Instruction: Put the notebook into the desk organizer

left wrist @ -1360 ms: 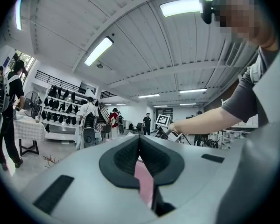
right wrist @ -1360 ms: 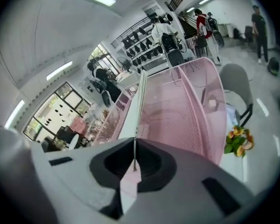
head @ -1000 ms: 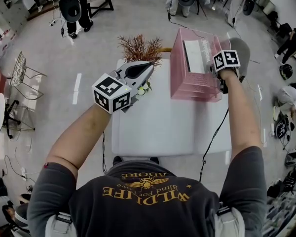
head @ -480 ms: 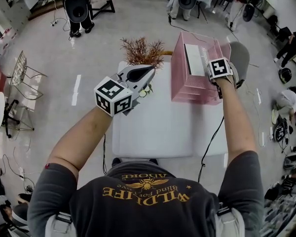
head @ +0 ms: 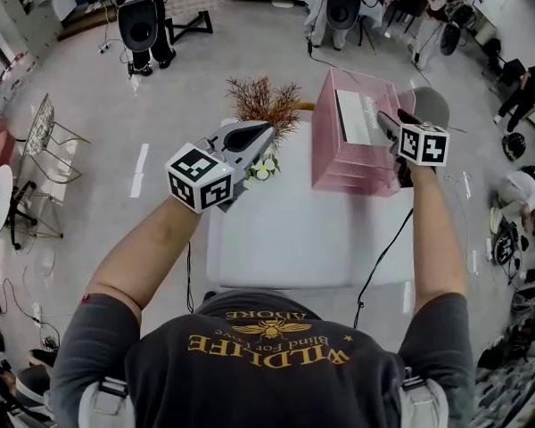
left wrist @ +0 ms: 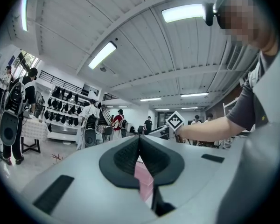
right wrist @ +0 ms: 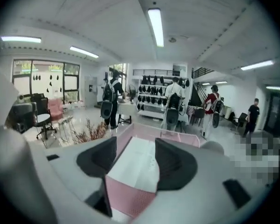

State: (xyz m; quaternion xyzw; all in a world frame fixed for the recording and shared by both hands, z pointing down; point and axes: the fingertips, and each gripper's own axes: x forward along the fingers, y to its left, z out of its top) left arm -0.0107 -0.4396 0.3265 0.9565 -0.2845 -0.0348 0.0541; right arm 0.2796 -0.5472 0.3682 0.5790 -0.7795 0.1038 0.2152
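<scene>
Whereas the head view lays out the whole scene, with a white table (head: 294, 239), a pink desk organizer (head: 352, 172) at its far right and dried twigs (head: 263, 101) at its far left, only the gripper views settle the jaws. Right gripper view: the right gripper (right wrist: 136, 143) is spread, its pads clear of the white notebook (right wrist: 133, 169). The notebook lies flat in the organizer's top tray, seen between and beyond the jaws. The lower tiers cannot be seen into. Left gripper view: the left gripper (left wrist: 140, 141) is pressed together at the tips, nothing between them. From the head view, it is held near the twigs, well apart from the organizer.
</scene>
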